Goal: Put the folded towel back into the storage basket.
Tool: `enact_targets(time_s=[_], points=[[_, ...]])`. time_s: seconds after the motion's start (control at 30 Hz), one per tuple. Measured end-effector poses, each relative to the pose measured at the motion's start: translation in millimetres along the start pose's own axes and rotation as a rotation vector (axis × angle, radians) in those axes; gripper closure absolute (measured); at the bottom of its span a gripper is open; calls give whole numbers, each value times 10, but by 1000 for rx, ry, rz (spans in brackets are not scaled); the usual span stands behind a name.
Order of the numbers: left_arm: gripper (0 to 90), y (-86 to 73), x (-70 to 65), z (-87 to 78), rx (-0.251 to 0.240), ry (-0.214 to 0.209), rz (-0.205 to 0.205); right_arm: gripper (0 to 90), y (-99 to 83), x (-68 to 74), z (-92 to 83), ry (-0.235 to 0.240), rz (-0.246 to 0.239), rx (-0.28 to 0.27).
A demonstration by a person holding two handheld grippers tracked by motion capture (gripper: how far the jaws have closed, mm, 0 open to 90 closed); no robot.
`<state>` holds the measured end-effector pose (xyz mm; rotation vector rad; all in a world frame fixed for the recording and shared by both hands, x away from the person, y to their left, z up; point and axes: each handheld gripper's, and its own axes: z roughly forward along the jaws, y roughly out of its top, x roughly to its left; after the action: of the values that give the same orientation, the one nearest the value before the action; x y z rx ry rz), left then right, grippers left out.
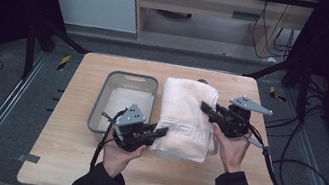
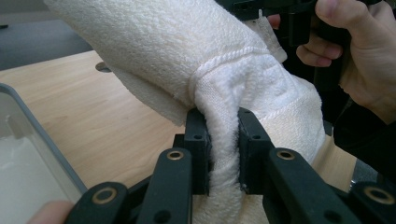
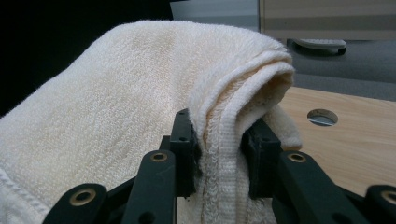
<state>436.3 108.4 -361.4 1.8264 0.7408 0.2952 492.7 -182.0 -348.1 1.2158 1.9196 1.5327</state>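
High view, nearest the camera: two dark-sleeved forearms come in from the bottom edge, each hand wrapped around a black gripper. The left hand (image 1: 117,154) sits palm up under the left gripper (image 1: 162,132), which points to the right and slightly away, toward the near left corner of a folded white towel (image 1: 184,118). The right hand (image 1: 230,148) is farther forward, wrist raised, and its right gripper (image 1: 206,107) points left and a little away into the towel's right edge, with the grey three-cornered plate on top.

In the left gripper view the fingers (image 2: 198,140) are clamped on a bunched fold of the terry cloth, the fabric squeezed into a narrow waist between the pads, and the towel (image 2: 187,51) drapes up and away from them above the tabletop (image 2: 93,116). The other hand shows beyond, at the upper right.

In the right gripper view the fingers (image 3: 183,140) pinch the hemmed edge of the towel (image 3: 140,88), several layers pressed together between them, and the cloth arches up over the grip.

The towel lies at the middle of the tabletop (image 1: 60,156), its held sides lifted. Just left of it stands a shallow grey plastic bin (image 1: 127,78), close beside the towel. Farther back are a dark floor and pale cabinet fronts.
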Motion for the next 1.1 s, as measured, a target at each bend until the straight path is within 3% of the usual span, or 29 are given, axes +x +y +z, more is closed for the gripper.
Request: enact_targets(time_s=[0.63,1.1], points=[[765,185,164,-258,-65,29,-6,691,302,205,131,11,-33,-39],[766,236,350,-504,-106,68,-18,690,470,423,354,26,-50,-60]])
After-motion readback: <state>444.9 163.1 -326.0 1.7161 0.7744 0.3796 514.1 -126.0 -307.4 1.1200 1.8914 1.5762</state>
